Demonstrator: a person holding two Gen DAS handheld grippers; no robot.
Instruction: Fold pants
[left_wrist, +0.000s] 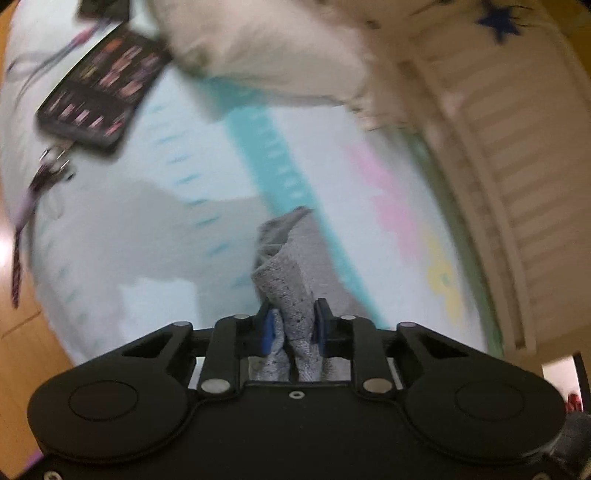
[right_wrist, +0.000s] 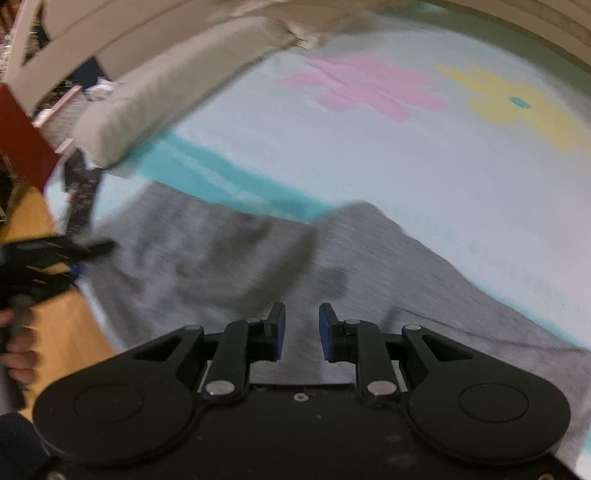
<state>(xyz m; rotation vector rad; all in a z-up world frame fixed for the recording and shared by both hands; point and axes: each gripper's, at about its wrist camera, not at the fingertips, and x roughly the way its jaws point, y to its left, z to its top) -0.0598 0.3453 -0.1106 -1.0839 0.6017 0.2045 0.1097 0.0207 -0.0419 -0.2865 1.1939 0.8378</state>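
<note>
One pair of grey pants (right_wrist: 229, 254), lying spread on a pale bedspread (right_wrist: 424, 177) with one teal stripe (right_wrist: 207, 173), one pink flower print (right_wrist: 365, 86) and one yellow flower print (right_wrist: 524, 107). Left gripper (left_wrist: 295, 323): jaws closed on a bunched fold of the grey pants fabric, which stands up between the blue pads (left_wrist: 269, 328) and trails toward the teal stripe. Right gripper (right_wrist: 302, 326): jaws apart, nothing between them, hovering over the flat grey pants; cannot tell if touching the cloth. In the right wrist view the left gripper shows at the pants' left edge, beside the wood floor (right_wrist: 62, 332), held by a hand (right_wrist: 18, 354). One beige pillow (right_wrist: 166, 88) sits beyond the stripe, away from the pants. Left wrist view: one white fluffy item (left_wrist: 266, 48), blurred, past the stripe; one dark patterned case (left_wrist: 99, 85) left of the stripe on the bedspread, with one lanyard-type strap with metal clip (left_wrist: 55, 162) just beside it. One slatted white door (left_wrist: 517, 155) right of the bedspread. Both views motion-blurred.
</note>
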